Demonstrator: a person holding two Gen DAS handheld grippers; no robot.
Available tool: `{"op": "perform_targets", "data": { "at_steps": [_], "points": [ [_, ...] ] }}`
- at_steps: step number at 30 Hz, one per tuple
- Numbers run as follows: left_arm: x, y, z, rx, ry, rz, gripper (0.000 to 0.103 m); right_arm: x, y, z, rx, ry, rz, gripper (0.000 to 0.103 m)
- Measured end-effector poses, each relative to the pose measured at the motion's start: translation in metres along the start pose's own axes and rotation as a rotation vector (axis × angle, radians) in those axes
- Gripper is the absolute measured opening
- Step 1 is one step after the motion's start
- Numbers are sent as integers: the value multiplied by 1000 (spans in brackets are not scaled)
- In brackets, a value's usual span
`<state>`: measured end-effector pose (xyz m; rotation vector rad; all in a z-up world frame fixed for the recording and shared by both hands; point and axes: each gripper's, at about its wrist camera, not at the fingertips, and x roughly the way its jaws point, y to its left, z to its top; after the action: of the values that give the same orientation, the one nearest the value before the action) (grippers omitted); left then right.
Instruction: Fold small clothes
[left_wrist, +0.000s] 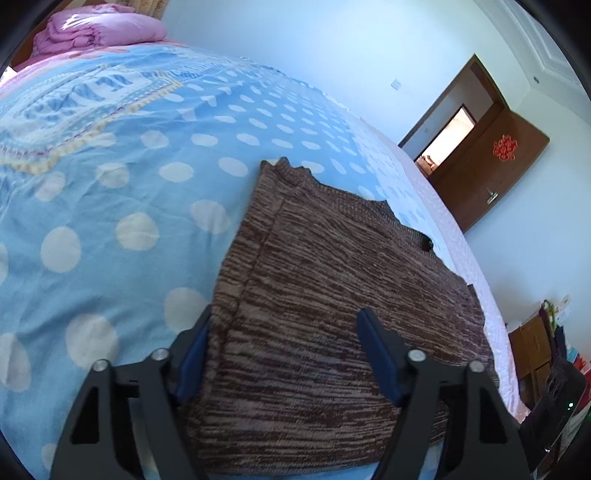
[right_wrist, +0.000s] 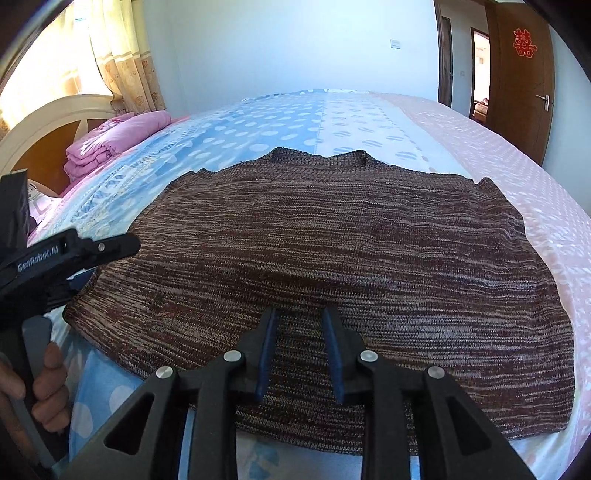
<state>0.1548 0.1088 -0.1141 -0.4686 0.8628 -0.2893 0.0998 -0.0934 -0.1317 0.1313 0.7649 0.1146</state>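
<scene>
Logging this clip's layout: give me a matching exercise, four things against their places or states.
1. brown knit garment
2. pink folded bedding
3. left tongs
4. door

a. standing open, red ornament on it
b. by the headboard
c. spread flat on the dotted sheet
d. open at the garment's edge

Pairs: 1-c, 2-b, 3-d, 4-a

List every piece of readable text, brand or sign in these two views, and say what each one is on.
"GenRobot.AI": white lettering on the left gripper, seen in the right wrist view.
"囍": red double-happiness cutout on the brown door.
Red knot ornament on the door in the left wrist view: no characters legible.
Blue bedsheet border pattern: letter-like shapes, not readable.
</scene>
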Motion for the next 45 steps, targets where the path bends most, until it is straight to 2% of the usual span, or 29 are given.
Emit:
{"op": "perform_targets", "data": {
  "at_steps": [3, 4, 5, 8, 10, 11, 12, 13, 16, 18, 20, 24, 29, 30, 31, 32, 35, 36, 37, 38, 40, 42, 45],
  "points": [
    [-4, 20, 3, -120, -8, -85, 63, -1, -1, 0, 3, -1, 4, 28],
    [-4, 22, 3, -135, -8, -93, 62, -1, -1, 0, 5, -2, 7, 28],
    [-3, 22, 3, -137, -7, -91, 61, -1, -2, 0, 5, -1, 9, 28],
    [0, 9, 1, -79, -11, -25, 67, -1, -3, 0, 7, -1, 13, 28],
    [0, 0, -1, -37, -7, 15, 65, -1, -4, 0, 9, -2, 15, 28],
    [-1, -3, -2, -20, -10, 32, 55, -1, -4, 0, 10, -2, 16, 28],
    [-1, -5, -2, -5, -7, 38, 18, -1, -4, 0, 12, -3, 18, 28],
    [2, -6, -2, -1, 12, 25, 20, -1, -5, -1, 13, -3, 20, 28],
    [-3, -15, -1, 11, -31, 32, 20, -1, -5, 0, 13, -3, 21, 28],
    [-7, -34, -5, 86, -65, 26, 20, -1, -5, 0, 15, -3, 23, 28],
    [-6, -58, -13, 218, -83, 44, 20, -1, -5, 0, 17, -3, 25, 28],
    [7, -81, -23, 356, -47, 44, 20, -1, -4, 0, 14, -1, 20, 29],
    [7, -82, -24, 376, -50, 52, 19, 0, -2, 2, 9, 6, 15, 29],
    [7, -81, -24, 372, -51, 48, 19, 0, -2, 3, 8, 9, 20, 33],
    [7, -79, -23, 369, -52, 44, 19, 0, -2, 6, 8, 15, 44, 40],
    [6, -79, -23, 367, -53, 42, 19, -1, -3, 10, 13, 11, 73, 43],
    [7, -79, -24, 364, -56, 37, 19, -5, 2, 40, 21, -10, 186, 44],
    [7, -79, -25, 362, -57, 35, 19, -5, 6, 52, 16, -16, 217, 48],
    [6, -79, -26, 360, -57, 33, 19, -3, 10, 63, 15, -15, 243, 61],
    [6, -79, -26, 358, -57, 30, 20, 4, 16, 79, 18, -2, 289, 66],
    [6, -79, -26, 356, -57, 27, 20, 22, 27, 103, 9, 28, 345, 68],
    [5, -79, -26, 355, -58, 26, 20, 45, 44, 121, -33, 75, 357, 68],
    [4, -77, -26, 343, -57, 10, 20, 73, 67, 132, -71, 137, 389, 68]
  ]
}}
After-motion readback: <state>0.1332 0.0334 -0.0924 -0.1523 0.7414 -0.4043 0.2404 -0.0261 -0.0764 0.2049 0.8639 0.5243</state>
